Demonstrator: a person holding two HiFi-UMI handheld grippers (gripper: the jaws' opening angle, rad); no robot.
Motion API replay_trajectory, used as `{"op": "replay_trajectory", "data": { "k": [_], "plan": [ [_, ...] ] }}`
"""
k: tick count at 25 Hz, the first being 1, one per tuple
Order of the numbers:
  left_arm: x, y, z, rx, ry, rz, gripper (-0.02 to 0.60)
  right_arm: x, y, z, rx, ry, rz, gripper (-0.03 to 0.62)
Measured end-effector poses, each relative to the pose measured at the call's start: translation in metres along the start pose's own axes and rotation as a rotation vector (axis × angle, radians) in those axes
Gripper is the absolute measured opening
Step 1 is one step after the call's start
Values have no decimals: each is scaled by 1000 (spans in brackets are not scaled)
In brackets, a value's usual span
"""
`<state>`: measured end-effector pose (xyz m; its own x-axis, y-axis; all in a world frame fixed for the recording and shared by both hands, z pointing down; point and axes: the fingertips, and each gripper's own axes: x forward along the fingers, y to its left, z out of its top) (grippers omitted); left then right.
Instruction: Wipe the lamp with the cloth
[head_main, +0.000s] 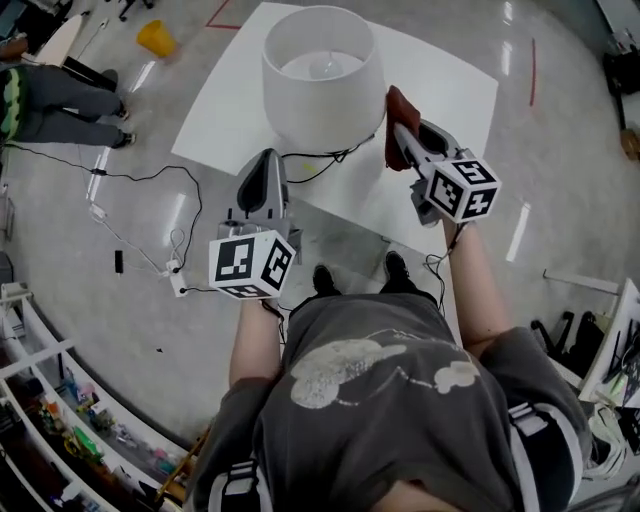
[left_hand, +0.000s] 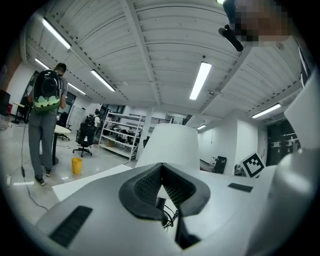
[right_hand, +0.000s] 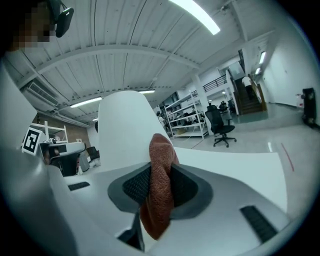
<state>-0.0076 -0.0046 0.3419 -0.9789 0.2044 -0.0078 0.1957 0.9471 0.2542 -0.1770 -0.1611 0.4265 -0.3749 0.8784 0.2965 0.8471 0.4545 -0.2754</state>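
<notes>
The lamp (head_main: 322, 75) stands upright on the white counter (head_main: 450, 95), its black cord (head_main: 325, 158) trailing at its foot. The right claw (head_main: 403, 135) is closed on a rust-brown cloth (head_main: 396, 105), which stands up out of the jaws just beside the lamp's right side; whether they touch is unclear. The left claw (head_main: 270, 160) has its tips together with nothing between them and points at the lamp's near side above the cord.

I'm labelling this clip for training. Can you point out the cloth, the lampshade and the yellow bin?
cloth (right_hand: 160, 180): right gripper view, middle of the reddish-brown fold.
lampshade (head_main: 330, 105): head view, white outer wall below the rim.
yellow bin (head_main: 157, 38): head view, its side, on the floor at the far left.
</notes>
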Motion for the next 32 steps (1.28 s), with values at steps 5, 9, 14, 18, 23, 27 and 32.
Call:
{"op": "replay_trajectory", "data": {
  "k": [5, 9, 14, 18, 23, 27, 32],
  "plan": [
    [2, 8, 8, 7, 0, -102, 8, -19, 4, 17, 11, -84, -108, 86],
    [2, 6, 25, 38, -25, -169, 8, -40, 23, 58, -19, -191, -137, 86],
    [0, 0, 36, 44, -31, -221, 8, -53, 63, 101, -82, -291, -101, 86],
    [6, -4, 44, 68, -41, -218, 8, -42, 79, 115, -140, -299, -43, 86],
    [13, -2, 51, 89, -40, -191, 8, -27, 87, 101, -143, -287, 25, 86],
    [20, -4, 49, 104, -10, -165, 8, -21, 85, 81, -98, -258, 69, 86],
    [29, -11, 37, 103, 22, -145, 8, -20, 74, 54, -49, -213, 96, 86]
  ]
}}
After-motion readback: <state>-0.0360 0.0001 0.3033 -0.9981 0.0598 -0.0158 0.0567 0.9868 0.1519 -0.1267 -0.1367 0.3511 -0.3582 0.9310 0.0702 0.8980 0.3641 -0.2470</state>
